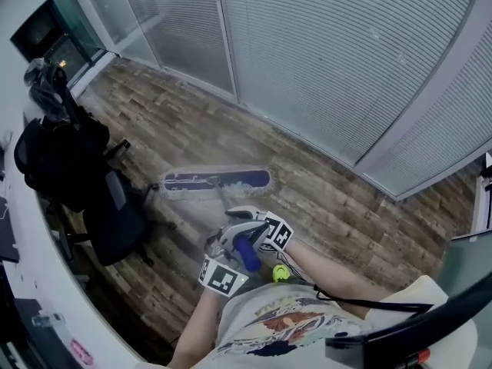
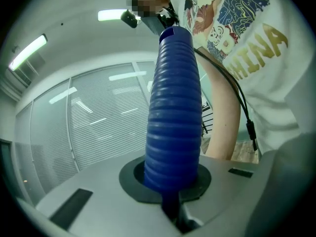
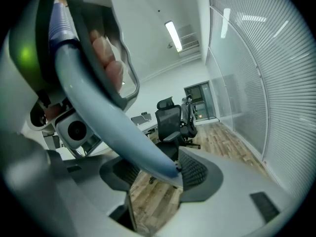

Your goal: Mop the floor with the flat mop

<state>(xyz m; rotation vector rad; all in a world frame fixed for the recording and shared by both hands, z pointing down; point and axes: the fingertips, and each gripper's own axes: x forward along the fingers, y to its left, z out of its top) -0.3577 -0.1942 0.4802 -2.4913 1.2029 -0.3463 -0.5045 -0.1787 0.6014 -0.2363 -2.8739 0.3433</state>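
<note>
Wood floor (image 1: 323,198), flat mop (image 1: 217,181) down on it. Left gripper (image 2: 170,184) clamps its blue ribbed grip (image 2: 173,112); right gripper (image 3: 153,174) gapes around the pole (image 3: 103,117).

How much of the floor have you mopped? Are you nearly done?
Done: can't tell, the wooden floor shows no clear wet patches. In hand: the left gripper is shut on the mop's blue grip, the pale pole runs between the open jaws of the right gripper, and the mop head lies flat on the floor. Left: probably much of the room, like around the chair.
</note>
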